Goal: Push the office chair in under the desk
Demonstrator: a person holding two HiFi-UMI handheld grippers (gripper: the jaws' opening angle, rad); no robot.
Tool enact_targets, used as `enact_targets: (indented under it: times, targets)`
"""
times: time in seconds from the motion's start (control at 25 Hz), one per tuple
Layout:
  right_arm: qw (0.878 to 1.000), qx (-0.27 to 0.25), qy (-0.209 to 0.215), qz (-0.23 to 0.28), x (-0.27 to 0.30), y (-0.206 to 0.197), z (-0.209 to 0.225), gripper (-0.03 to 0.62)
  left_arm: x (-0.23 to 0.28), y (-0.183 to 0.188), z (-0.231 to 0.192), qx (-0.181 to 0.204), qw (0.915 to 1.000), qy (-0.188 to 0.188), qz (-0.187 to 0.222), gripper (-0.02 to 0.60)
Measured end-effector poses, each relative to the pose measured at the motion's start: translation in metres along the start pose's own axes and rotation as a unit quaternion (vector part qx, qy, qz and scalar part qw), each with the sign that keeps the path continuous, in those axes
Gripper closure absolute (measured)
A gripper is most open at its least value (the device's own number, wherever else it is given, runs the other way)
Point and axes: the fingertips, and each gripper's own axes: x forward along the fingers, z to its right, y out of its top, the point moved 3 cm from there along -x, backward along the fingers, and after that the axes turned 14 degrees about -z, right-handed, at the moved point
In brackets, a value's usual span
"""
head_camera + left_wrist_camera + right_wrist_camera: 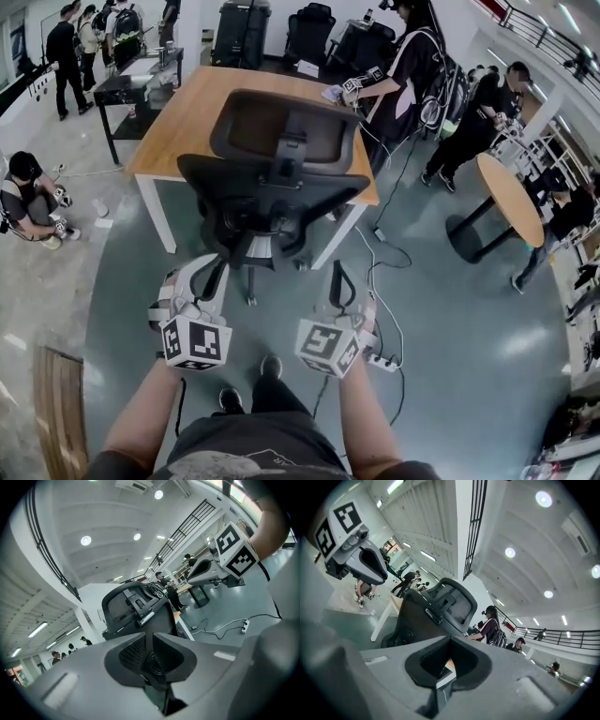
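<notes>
The black office chair [281,178] stands with its back toward me and its seat tucked under the wooden desk [183,112]. Both grippers hover short of the chair back, apart from it. My left gripper [208,272] is shut with nothing between its jaws, and my right gripper [339,283] is likewise shut and empty. In the left gripper view the closed jaws [151,641] point at the chair [136,609]. Over the meeting jaws [450,648] of the right gripper view, the chair [436,606] rises with the desk edge beside it.
A person [403,66] stands at the desk's far right corner, and another crouches [28,197] on the floor at left. A power strip [382,362] and cables lie by my right side. A round table [511,197] stands to the right, a black desk [141,84] behind left.
</notes>
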Motion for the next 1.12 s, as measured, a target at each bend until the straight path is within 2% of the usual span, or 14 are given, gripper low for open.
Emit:
enact_targets:
  times: [0.12, 0.32, 0.52, 0.72, 0.88, 1.12]
  targets:
    - [1.0, 0.006, 0.016, 0.01, -0.008, 0.001, -0.004, 0.602, -0.009, 0.003, 0.003, -0.002, 1.0, 0.003, 0.006, 0.565]
    - [0.999, 0.001, 0.03, 0.028, -0.013, 0.004, -0.009, 0.603, -0.016, 0.003, 0.005, -0.018, 0.9998, 0.011, 0.0, 0.566]
    - [0.997, 0.019, 0.057, 0.045, -0.02, 0.001, 0.0, 0.603, -0.029, 0.017, 0.021, -0.038, 0.9992, 0.009, -0.011, 0.566]
    - [0.992, 0.052, 0.097, 0.059, -0.041, -0.017, 0.02, 0.603, -0.047, 0.035, 0.05, -0.066, 0.9975, 0.007, -0.024, 0.566]
    - [0.989, 0.049, 0.11, 0.08, -0.064, -0.037, 0.038, 0.603, -0.062, 0.053, 0.088, -0.071, 0.9972, 0.003, -0.025, 0.568]
    - [0.986, 0.064, 0.138, 0.074, -0.1, -0.078, 0.057, 0.603, -0.097, 0.07, 0.136, -0.091, 0.9955, 0.007, -0.026, 0.566]
